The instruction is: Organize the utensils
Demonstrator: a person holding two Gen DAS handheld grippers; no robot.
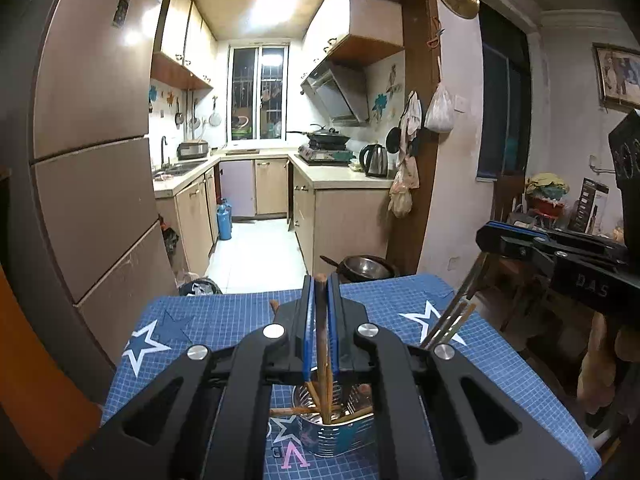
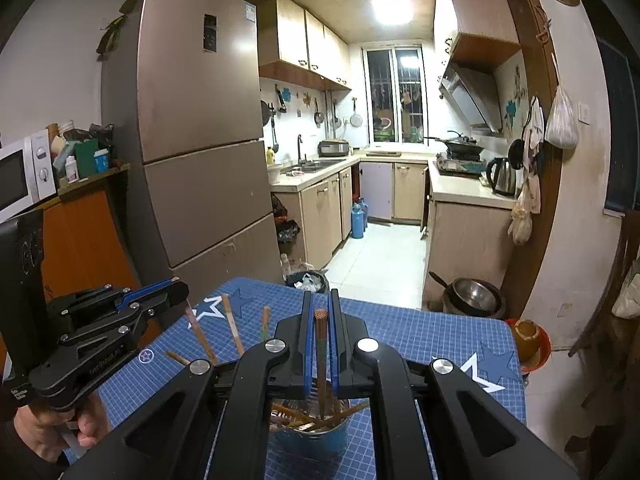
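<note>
My left gripper (image 1: 320, 284) is shut on a brown chopstick (image 1: 320, 320) that points down into a shiny metal tin (image 1: 328, 436) holding several chopsticks. In the right wrist view my right gripper (image 2: 320, 300) is shut on another brown chopstick (image 2: 320, 344), its lower end inside a tin (image 2: 316, 440) with several chopsticks. The right gripper (image 1: 486, 240) also shows at the right of the left wrist view, above a few slanted sticks (image 1: 452, 320). The left gripper (image 2: 180, 286) shows at the left, above leaning sticks (image 2: 232, 328) whose lower ends are hidden.
Both tins stand on a table covered by a blue grid mat (image 2: 400, 332) with star marks. Beyond its far edge are a steel pot (image 2: 474, 294) on the floor, a bin (image 2: 308, 280) and a tall fridge (image 2: 192, 120). A hand (image 2: 52, 432) grips the left handle.
</note>
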